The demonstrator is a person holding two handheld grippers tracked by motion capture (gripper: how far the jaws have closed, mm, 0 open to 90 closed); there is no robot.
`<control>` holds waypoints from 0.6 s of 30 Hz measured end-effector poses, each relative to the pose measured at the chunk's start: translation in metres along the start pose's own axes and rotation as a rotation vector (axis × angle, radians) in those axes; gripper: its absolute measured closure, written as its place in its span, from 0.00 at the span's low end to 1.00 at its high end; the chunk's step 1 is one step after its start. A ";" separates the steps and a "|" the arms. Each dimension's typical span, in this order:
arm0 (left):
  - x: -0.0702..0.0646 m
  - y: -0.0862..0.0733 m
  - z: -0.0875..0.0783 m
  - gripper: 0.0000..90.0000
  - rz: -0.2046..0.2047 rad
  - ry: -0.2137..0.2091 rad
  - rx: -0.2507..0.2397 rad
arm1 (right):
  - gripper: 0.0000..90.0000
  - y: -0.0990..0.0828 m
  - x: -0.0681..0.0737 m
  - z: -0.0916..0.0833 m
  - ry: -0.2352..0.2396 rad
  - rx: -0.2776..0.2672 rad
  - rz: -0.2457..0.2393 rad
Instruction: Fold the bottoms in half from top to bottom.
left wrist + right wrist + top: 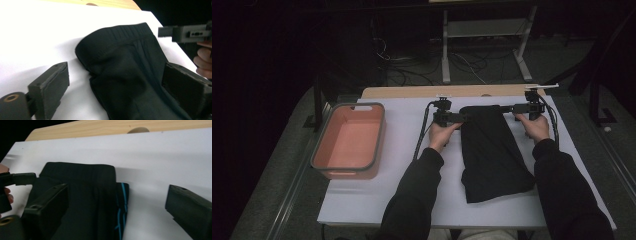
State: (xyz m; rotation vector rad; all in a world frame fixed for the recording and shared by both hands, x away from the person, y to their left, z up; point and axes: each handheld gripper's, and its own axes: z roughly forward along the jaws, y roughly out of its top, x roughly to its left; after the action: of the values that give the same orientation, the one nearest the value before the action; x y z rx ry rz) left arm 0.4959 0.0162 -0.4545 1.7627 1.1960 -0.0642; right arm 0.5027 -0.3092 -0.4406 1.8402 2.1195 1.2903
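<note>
Lying folded along the middle of the table (377, 200), the black trousers (492, 150) look soft, light and floppy; the ribbed waistband's far corners seem the firmest hold. Left gripper (462, 117) and right gripper (507, 108) stand wide there, gripping nothing.

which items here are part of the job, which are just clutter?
In the job:
- black garment, folded, waistband at the far end
- left tongs, open at its left top corner
- right tongs, open at its right top corner

Lying about:
- orange bin, off to the left
- metal stand and cables beyond the table
</note>
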 end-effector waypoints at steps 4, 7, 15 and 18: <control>0.003 -0.001 0.001 0.14 -0.024 0.004 -0.006 | 0.18 0.000 -0.004 -0.001 0.000 -0.001 0.019; 0.001 -0.001 0.002 0.16 -0.014 0.016 -0.010 | 0.33 -0.001 -0.006 0.001 -0.005 0.007 0.029; -0.002 -0.004 0.008 0.20 -0.013 0.033 -0.011 | 0.47 -0.003 -0.004 0.012 -0.032 0.040 0.030; 0.000 -0.005 0.009 0.21 -0.027 0.033 0.000 | 0.53 -0.004 -0.003 0.016 -0.041 0.050 0.036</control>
State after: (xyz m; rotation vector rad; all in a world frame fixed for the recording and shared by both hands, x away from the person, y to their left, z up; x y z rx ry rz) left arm 0.4963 0.0099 -0.4633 1.7536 1.2438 -0.0507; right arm 0.5086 -0.3033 -0.4547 1.9157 2.1266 1.2065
